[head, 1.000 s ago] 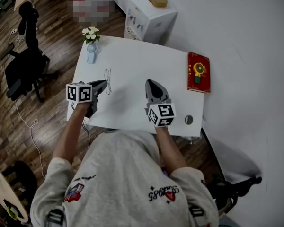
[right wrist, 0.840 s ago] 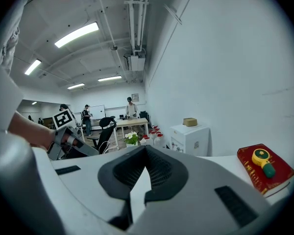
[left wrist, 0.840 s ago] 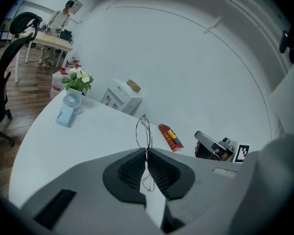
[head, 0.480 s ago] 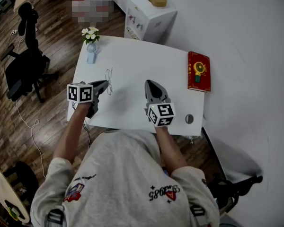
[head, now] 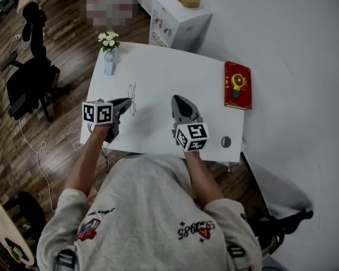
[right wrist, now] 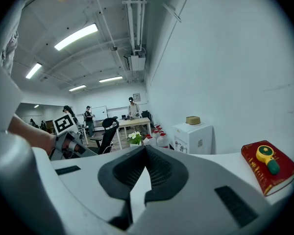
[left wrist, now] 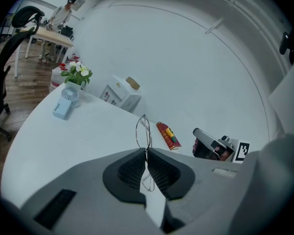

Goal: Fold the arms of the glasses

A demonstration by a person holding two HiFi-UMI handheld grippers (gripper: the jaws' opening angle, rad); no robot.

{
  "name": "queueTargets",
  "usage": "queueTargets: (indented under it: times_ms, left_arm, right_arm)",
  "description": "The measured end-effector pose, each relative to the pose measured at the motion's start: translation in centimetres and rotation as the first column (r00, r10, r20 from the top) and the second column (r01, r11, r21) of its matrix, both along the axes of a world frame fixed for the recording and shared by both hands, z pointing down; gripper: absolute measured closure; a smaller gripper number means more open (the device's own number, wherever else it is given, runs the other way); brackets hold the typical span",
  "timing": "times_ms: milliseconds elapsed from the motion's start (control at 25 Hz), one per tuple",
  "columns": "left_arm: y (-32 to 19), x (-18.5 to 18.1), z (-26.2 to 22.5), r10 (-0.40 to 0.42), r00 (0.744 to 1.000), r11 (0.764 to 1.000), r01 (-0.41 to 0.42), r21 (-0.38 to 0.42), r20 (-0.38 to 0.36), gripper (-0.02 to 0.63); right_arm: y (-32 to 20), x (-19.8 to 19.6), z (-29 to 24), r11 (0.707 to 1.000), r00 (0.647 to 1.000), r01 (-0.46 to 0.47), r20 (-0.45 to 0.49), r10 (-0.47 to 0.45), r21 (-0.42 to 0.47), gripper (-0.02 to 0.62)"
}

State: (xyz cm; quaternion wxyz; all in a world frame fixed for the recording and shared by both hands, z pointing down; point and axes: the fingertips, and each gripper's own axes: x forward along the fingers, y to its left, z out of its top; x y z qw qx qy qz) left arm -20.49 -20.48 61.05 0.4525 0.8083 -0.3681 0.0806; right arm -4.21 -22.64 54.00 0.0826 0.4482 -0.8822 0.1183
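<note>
Your left gripper [head: 126, 101] has its jaws closed together, and the thin wire frame of the glasses [head: 131, 97] runs right through the seam between them. In the left gripper view one round lens ring [left wrist: 143, 131] stands up just beyond the jaw tips, and more wire shows in the gap behind them. It looks pinched, not merely lying nearby. Your right gripper [head: 176, 99] is fully closed on nothing. It hangs over the white table [head: 164, 72], well off to the right of the glasses and pointing away from you.

Judge these glasses as very light and springy. The wire is fine and will bend or twist under a hard squeeze, and the lenses can smear or crack. Smooth metal this thin may slip or swivel in the ribbed pads, so expect the frame to pivot about the left jaws.

Hold at the front near the bridge or a rim edge, not on a lens. With the right gripper, open a little and take one arm near its hinge, where the least force swings it inward.
</note>
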Motion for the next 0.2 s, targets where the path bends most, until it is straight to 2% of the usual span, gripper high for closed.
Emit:
queueTargets:
  times_ms: [200]
  left_arm:
    - [0.27, 0.18, 0.22, 0.0, 1.0, 1.0, 0.0, -0.006, -0.005, 0.591]
  right_arm:
    - [0.07, -0.07, -0.17, 1.0, 1.0, 0.002, 0.004, -0.002, 0.005, 0.595]
